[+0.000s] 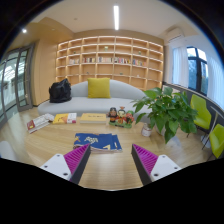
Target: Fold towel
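A blue patterned towel (97,141) lies flat on the wooden table (110,170), just ahead of my left finger and a little left of the midline. My gripper (110,160) is open and empty, with bare table top between the fingers. The magenta pads (76,158) face each other across a wide gap. The fingers are short of the towel and do not touch it.
Beyond the towel lie books and magazines (65,118) and a small box of items (122,118). A potted plant (168,108) stands at the right. Further off are a white sofa (95,100) with a yellow cushion and a black bag (60,91), bookshelves (110,60) and green chairs (203,110).
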`<state>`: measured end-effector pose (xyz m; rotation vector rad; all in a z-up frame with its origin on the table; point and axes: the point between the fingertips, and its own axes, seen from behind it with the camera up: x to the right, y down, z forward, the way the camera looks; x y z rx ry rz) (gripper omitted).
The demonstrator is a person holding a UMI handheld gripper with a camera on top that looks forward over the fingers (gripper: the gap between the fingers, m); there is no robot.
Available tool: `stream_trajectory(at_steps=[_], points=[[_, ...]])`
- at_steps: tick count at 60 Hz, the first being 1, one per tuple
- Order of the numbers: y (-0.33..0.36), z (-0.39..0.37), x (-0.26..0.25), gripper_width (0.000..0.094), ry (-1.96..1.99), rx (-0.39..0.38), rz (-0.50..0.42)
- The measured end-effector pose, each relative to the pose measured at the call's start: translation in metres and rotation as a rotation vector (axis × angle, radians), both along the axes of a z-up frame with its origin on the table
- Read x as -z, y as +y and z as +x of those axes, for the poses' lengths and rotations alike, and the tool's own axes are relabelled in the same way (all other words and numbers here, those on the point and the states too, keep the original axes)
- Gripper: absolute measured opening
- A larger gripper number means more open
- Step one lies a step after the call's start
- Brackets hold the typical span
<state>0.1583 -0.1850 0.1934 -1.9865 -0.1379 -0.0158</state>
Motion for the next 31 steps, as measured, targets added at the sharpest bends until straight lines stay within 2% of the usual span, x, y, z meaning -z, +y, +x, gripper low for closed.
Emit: stream_trajectory(at_steps=[13, 31], points=[[-0.069, 0.000, -0.010, 0.0854, -0.004, -0.021, 0.007], [-0.127, 0.002, -0.029, 0.0856, 0.009, -0.033, 0.036]])
